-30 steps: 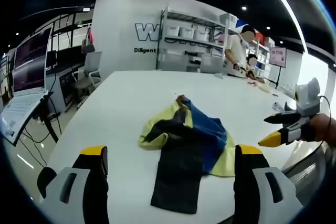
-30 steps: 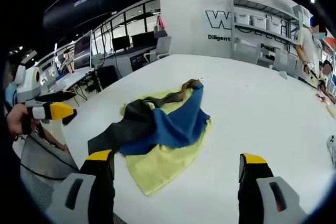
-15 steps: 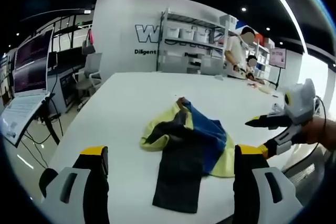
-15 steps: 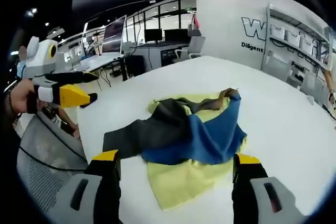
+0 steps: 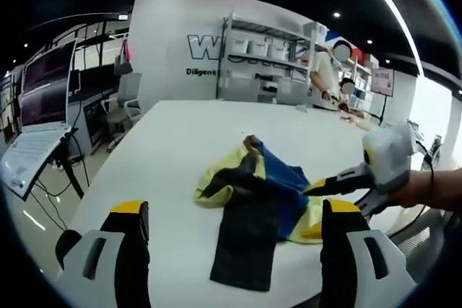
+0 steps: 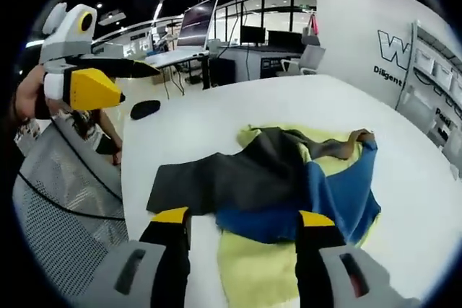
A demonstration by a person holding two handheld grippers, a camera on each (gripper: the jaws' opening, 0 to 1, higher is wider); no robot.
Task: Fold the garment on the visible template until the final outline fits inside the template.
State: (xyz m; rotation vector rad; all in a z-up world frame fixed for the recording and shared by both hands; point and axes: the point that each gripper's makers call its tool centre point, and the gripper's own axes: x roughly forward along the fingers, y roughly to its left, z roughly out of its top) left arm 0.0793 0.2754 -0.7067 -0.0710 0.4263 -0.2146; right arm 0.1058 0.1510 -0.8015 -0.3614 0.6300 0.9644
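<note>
In the left gripper view, a laptop (image 5: pixel 29 156) sits at the left edge on a desk, with an office chair (image 5: pixel 124 99) beyond it. The left gripper (image 5: pixel 234 225) rises from the bottom with its jaws spread wide, holding nothing, above the near edge of the white table (image 5: pixel 180 149). Between and beyond the jaws, at centre frame, the garment (image 5: pixel 256 203) lies crumpled on the table: a dark panel reaches toward the camera, a blue part lies right of it, and yellow cloth shows at the left and lower right. Shelves (image 5: pixel 267 63) stand against the back wall at upper centre. From the right, the right gripper (image 5: pixel 317 210) comes in, held in a hand (image 5: pixel 426 189), with its yellow tips apart at the garment's yellow right edge; whether they touch the cloth cannot be told. In the right gripper view, the left gripper (image 6: pixel 123 84) appears at upper left, with a mesh chair back (image 6: pixel 65 207) below it at lower left. The right gripper (image 6: pixel 242 218) has its jaws parted and empty, low over the garment (image 6: pixel 289 185), with the dark panel at left, blue at centre right, and yellow at the bottom between the jaws.
</note>
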